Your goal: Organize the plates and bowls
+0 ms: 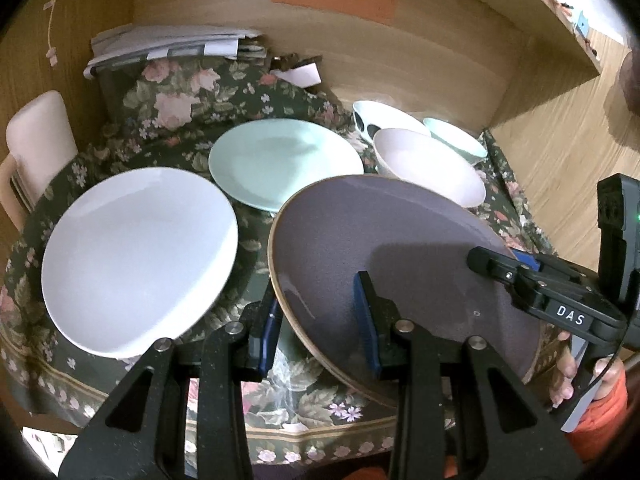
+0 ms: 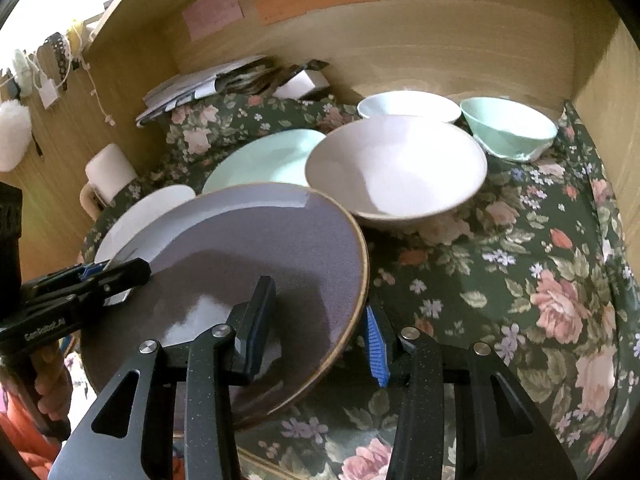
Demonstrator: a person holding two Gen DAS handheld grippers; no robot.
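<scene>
— so why two grippers on one plate?

— looks like a matter of balance. the grey plate [image 1: 400, 264] is wide and tilted, lifted off the floral cloth [image 2: 520, 280]. the left gripper [image 1: 320, 316] pinches its rim on one side, one pad on top, one underneath, and the right gripper [image 2: 316, 328] does the same on the opposite edge. a single pinch at the rim would probably let it swing.

— are the fingers really closed on it?

— both pairs are narrowed around the rim, with the edge between the pads, so i'd say they grip it.

— and where is it relative to the rest?

— between the white plate [image 1: 140, 260] on the left and the big white bowl [image 2: 396, 168] behind it, with the mint plate [image 1: 284, 160] further back. the patterned bowl [image 1: 380, 120] and the mint bowl [image 2: 508, 128] sit at the rear by the wooden wall [image 2: 440, 48].

— so where would it go?

— my guess is onto one of the other plates, to make a stack; the bowls are already grouped apart.
</scene>
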